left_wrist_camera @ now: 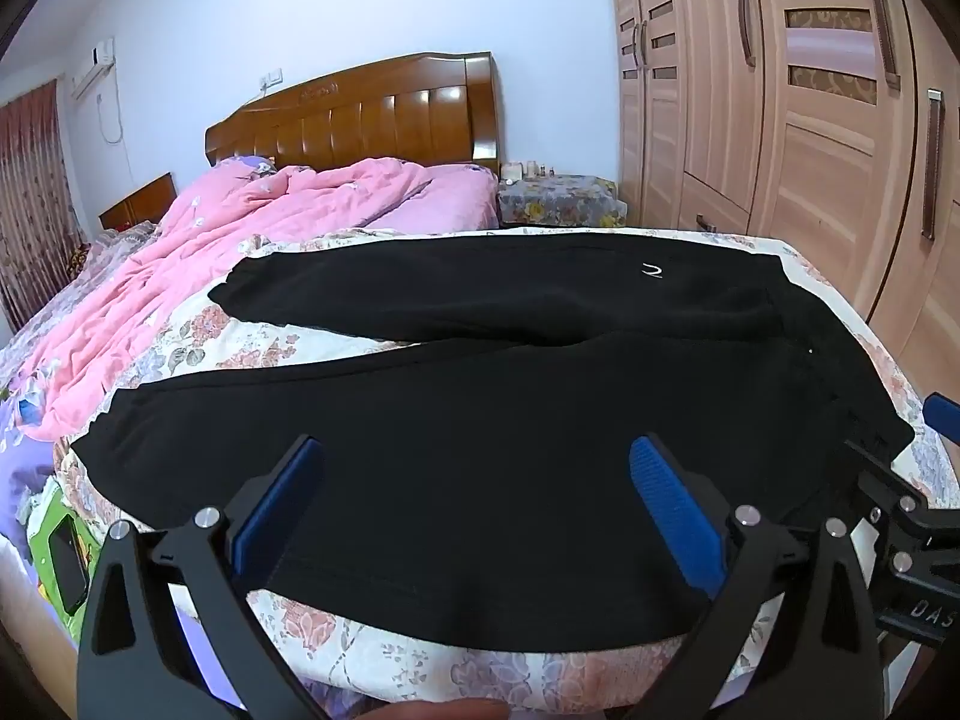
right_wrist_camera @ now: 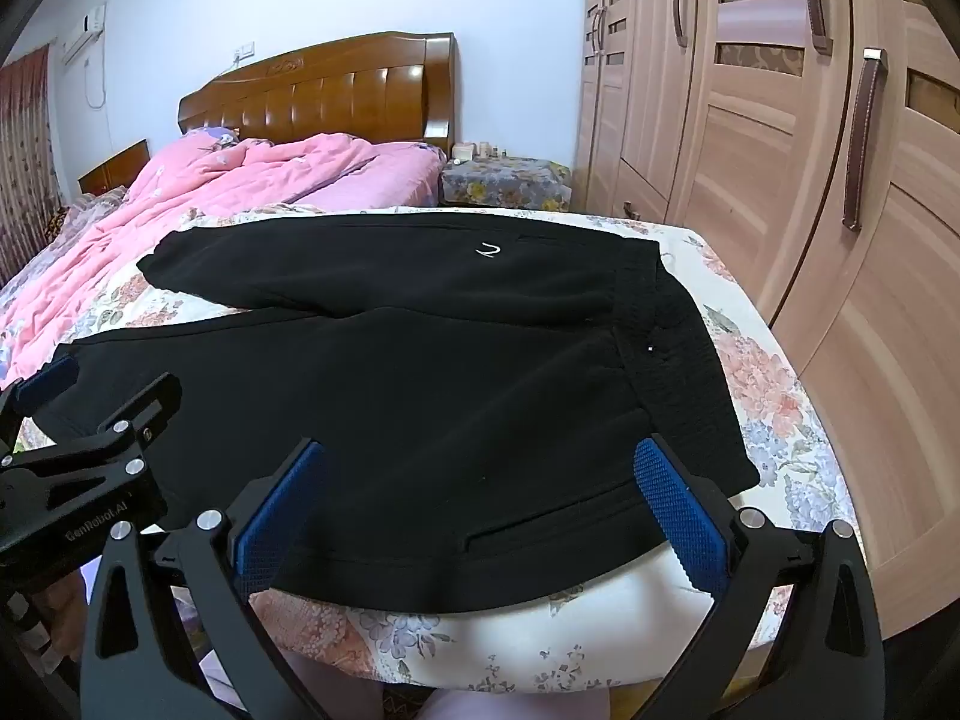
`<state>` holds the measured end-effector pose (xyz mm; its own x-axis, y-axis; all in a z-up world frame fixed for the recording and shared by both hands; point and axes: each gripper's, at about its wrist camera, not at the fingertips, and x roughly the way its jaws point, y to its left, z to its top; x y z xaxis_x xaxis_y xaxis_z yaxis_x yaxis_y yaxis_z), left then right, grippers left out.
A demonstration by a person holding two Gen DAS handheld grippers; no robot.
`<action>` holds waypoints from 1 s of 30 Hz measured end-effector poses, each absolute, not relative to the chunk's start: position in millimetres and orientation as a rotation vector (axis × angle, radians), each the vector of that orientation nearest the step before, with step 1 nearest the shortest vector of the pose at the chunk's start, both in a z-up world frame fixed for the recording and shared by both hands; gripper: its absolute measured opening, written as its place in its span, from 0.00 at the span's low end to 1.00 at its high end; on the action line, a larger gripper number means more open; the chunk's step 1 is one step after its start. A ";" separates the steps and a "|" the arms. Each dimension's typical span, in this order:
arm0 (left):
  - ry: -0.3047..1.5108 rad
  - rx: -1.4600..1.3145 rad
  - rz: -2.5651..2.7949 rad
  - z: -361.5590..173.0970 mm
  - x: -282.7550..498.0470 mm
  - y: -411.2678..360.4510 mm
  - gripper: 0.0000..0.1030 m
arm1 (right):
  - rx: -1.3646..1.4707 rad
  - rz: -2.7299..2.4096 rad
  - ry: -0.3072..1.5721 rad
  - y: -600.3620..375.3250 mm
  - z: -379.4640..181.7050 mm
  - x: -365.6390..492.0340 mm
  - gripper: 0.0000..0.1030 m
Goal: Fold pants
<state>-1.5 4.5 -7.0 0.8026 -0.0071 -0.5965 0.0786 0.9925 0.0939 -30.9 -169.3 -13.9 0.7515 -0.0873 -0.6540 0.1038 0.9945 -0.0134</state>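
Note:
Black pants lie spread flat across the foot of a bed with a floral sheet. The two legs run to the left, the waistband to the right, and a small white logo shows on the far leg. My left gripper hovers open over the near leg, nothing between its blue pads. My right gripper hangs open above the hip area of the pants, near a pocket slit and the waistband. Each gripper shows at the edge of the other's view.
A rumpled pink quilt covers the far half of the bed below a wooden headboard. A nightstand with a floral cover stands beside a tall wooden wardrobe on the right. A dark phone lies at lower left.

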 end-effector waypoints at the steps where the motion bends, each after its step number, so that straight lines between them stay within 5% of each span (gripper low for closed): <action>1: 0.640 0.116 -0.048 -7.1 -1.6 4.8 0.99 | 0.024 -0.106 0.713 -169.7 -14.3 -30.7 0.96; 30: 0.656 0.127 -0.057 -13.7 1.3 1.5 0.99 | 0.042 -0.102 0.717 -171.2 -18.7 -32.2 0.96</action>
